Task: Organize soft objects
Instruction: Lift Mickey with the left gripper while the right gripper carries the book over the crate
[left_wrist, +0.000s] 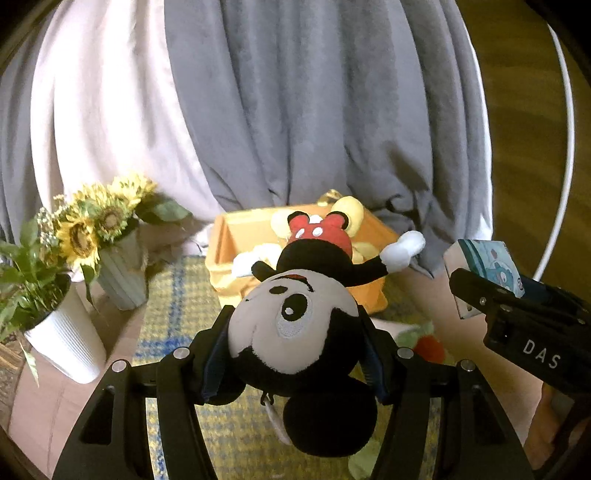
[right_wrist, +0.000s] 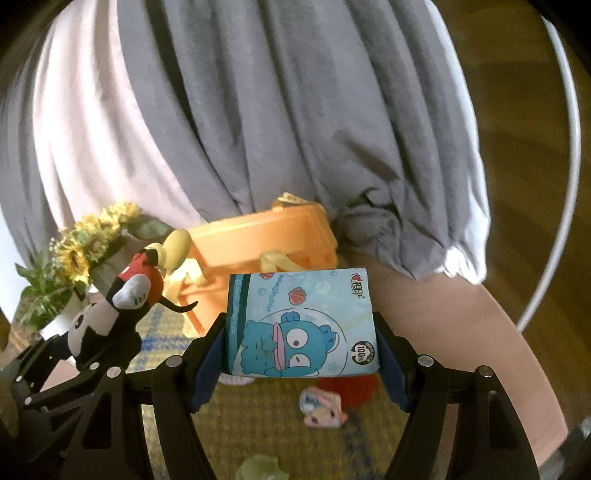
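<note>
My left gripper (left_wrist: 295, 347) hides the lower back of the mouse plush (left_wrist: 295, 325) behind its pads, and my own frame covers the cloth beneath. The plush's body blocks most of what lies inside the orange bin (left_wrist: 229, 236); I see only yellow shapes there, perhaps another toy. In my right wrist view the tissue pack (right_wrist: 301, 325) screens the bin's near wall and part of a red thing on the mat (right_wrist: 258, 435). A small pink and blue item (right_wrist: 320, 406) below it is too blurred to name. The pale green piece (right_wrist: 260, 467) is cut by the bottom edge.
</note>
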